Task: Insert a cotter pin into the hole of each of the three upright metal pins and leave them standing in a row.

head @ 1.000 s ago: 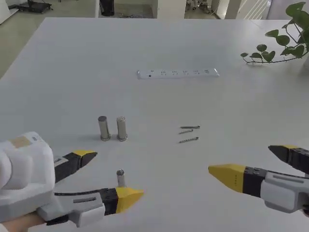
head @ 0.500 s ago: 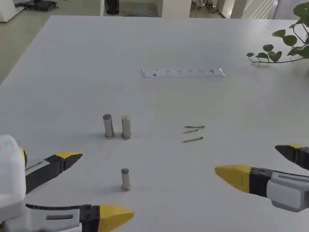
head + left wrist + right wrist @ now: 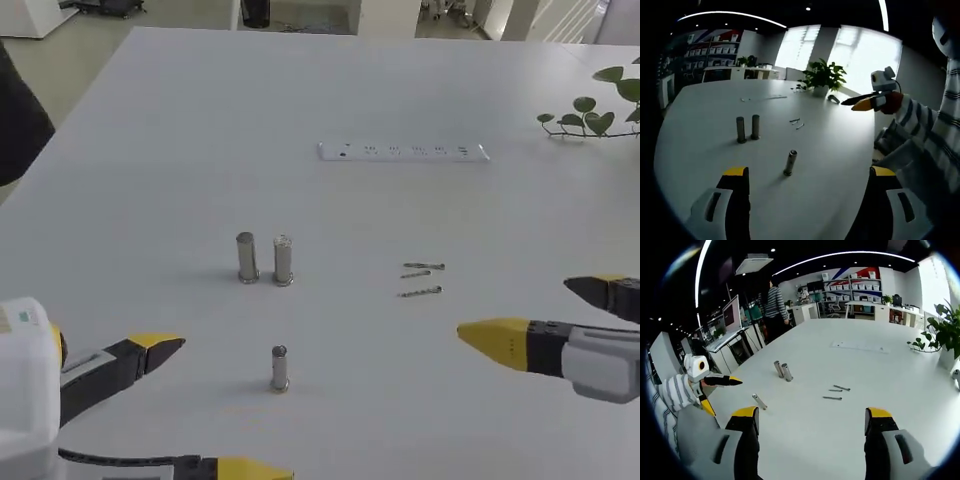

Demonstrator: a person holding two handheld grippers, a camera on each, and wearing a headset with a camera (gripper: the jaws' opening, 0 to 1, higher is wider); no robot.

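Observation:
Two upright metal pins [image 3: 247,258] [image 3: 282,260] stand side by side on the white table. A third pin [image 3: 279,367] stands alone in front of them. Three cotter pins [image 3: 421,279] lie loose to the right. My left gripper [image 3: 215,408] is open at the bottom left, short of the lone pin, with nothing between its fingers. My right gripper [image 3: 522,310] hovers open at the right, in front of the cotter pins. The left gripper view shows the lone pin [image 3: 790,163] ahead of the open left gripper [image 3: 809,172]. From the open right gripper [image 3: 809,415], the cotter pins [image 3: 835,392] lie ahead.
A white power strip [image 3: 403,152] lies across the far middle of the table [image 3: 150,150]. Plant leaves [image 3: 595,110] hang over the far right corner. A person [image 3: 774,305] stands beyond the table in the background.
My left gripper has drawn back from around the lone pin, which now stands free. The right gripper has hardly moved. The head camera has shifted.

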